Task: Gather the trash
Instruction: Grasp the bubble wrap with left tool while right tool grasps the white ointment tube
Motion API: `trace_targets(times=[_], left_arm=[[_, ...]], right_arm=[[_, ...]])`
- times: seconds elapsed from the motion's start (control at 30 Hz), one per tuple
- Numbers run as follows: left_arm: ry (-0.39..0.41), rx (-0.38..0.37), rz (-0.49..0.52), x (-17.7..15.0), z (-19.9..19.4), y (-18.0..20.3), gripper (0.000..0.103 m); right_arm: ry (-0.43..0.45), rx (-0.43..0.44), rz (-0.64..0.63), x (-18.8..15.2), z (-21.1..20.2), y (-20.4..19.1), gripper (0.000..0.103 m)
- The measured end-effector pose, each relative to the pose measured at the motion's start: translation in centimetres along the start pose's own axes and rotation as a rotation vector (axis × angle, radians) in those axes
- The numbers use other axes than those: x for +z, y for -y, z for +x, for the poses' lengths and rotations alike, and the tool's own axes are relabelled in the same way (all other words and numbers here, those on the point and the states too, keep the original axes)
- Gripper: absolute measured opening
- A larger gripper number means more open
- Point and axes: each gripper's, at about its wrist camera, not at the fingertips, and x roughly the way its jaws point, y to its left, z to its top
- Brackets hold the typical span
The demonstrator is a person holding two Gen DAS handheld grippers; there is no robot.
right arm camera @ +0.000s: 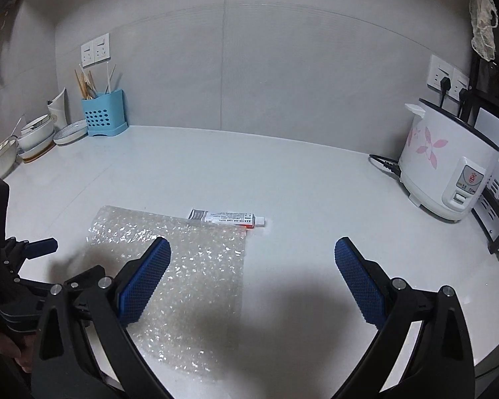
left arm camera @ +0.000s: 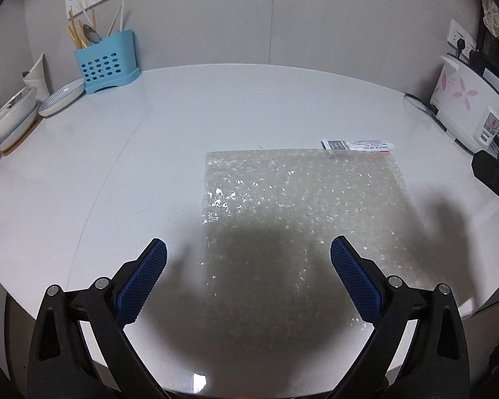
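Lying under left gripper (left arm camera: 248, 254): bubble wrap (left arm camera: 302, 199)

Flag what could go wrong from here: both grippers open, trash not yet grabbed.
1. The clear bubble-wrap sheet lies flat on the white counter; the open left gripper may slide over it rather than pinch an edge.
2. The small white tube touches or tucks under the sheet's far edge, so lifting the sheet could drag or roll it before the open right gripper arrives.
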Motion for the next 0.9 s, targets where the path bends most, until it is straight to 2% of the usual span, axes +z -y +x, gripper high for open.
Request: trace_targets(times=[0.23, 0.27, 0.4, 0.43, 0.5, 0.53, 0.57, 0.67, 0.9], left_arm=[[-0.078, 0.008, 0.003, 1.3, 3.5, 0.9, 0.096], [-0.106, 0.015, 0.004, 1.3, 4.1, 1.0, 0.092], [-0.116, 0.005, 0.012, 1.4, 4.3, 1.3, 0.081], [-0.120, 0.003, 0.014, 1.4, 4.3, 1.3, 0.076], [-0.112, -0.026, 0.030, 1.3, 3.9, 1.4, 0.040], [-0.115, -0.038, 0.033, 1.3, 3.8, 1.4, 0.031], [-0.123, -0.057, 0.036, 1.2, 3.6, 1.3, 0.018], [-0.138, -0.080, 0.011, 1.1, 3.3, 0.3, 0.013], [-0.077, -0.045, -0.024, 1.1, 1.5, -3.0, 0.011]], right_arm=[[-0.044, 0.009, -0.015, 1.1, 4.2, 0.1, 0.095], [-0.047, 0.012, -0.017, 1.3, 4.8, 0.1, 0.095], [-0.061, 0.024, -0.009, 2.0, 6.6, 0.3, 0.095], [-0.067, 0.030, -0.009, 2.1, 7.1, 0.2, 0.095], [-0.078, 0.033, -0.009, 2.4, 7.9, 0.2, 0.095], [-0.082, 0.035, -0.008, 2.5, 8.3, 0.2, 0.095], [-0.090, 0.041, -0.006, 2.6, 8.8, 0.2, 0.095], [-0.104, 0.058, 0.000, 3.0, 9.9, 0.1, 0.095], [-0.114, 0.116, -0.103, 3.8, 11.8, -1.3, 0.095]])
